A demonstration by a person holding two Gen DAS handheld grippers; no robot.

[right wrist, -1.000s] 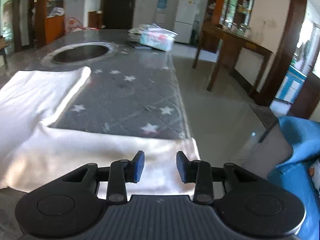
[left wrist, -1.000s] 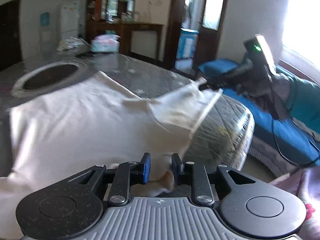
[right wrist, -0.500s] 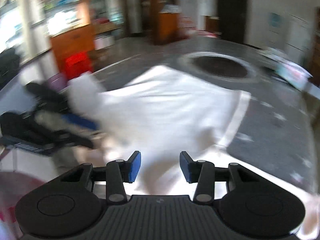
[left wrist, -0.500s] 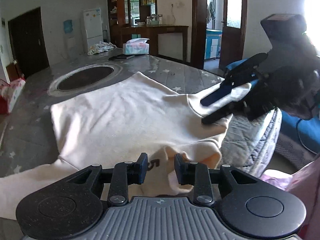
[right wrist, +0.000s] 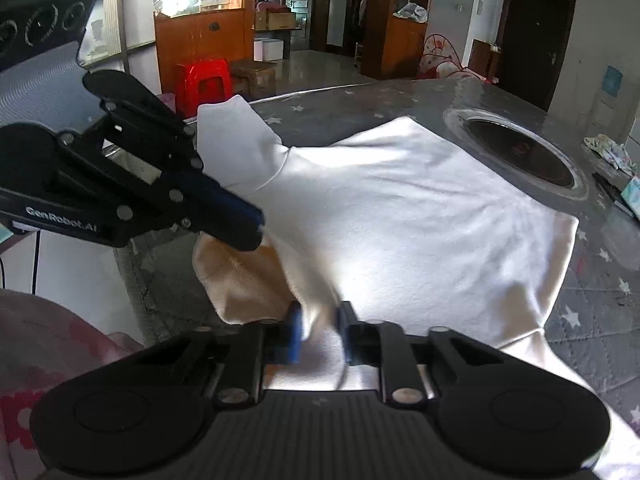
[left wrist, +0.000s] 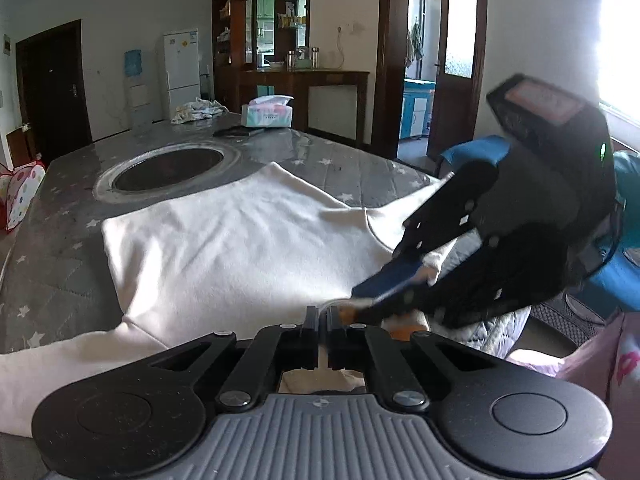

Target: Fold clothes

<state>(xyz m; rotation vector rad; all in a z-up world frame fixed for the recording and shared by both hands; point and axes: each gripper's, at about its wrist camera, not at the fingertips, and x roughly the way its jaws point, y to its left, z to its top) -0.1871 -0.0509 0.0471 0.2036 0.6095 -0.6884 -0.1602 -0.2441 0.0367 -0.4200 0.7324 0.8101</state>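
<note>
A cream-white shirt [left wrist: 240, 240] lies spread on the grey star-patterned table [left wrist: 60, 248]; it also shows in the right wrist view [right wrist: 420, 216]. My left gripper [left wrist: 322, 316] is shut on the shirt's near edge by the collar. My right gripper [right wrist: 318, 320] has its jaws narrowed around a fold of the same shirt near the collar, with a gap still showing. In the left wrist view the right gripper [left wrist: 384, 292] reaches in from the right, close to my left fingertips. In the right wrist view the left gripper [right wrist: 244, 232] comes in from the left and pinches the cloth.
A round dark opening [left wrist: 168, 168] is set in the table beyond the shirt. A tissue box [left wrist: 268, 114] and a crumpled cloth [left wrist: 198, 108] sit at the far end. The table edge [right wrist: 132, 276] runs close by the grippers. A red stool [right wrist: 204, 80] stands on the floor.
My left gripper has closed on the shirt edge. My right gripper swung round from the sleeve to the collar area beside the left one and narrowed around the cloth.
</note>
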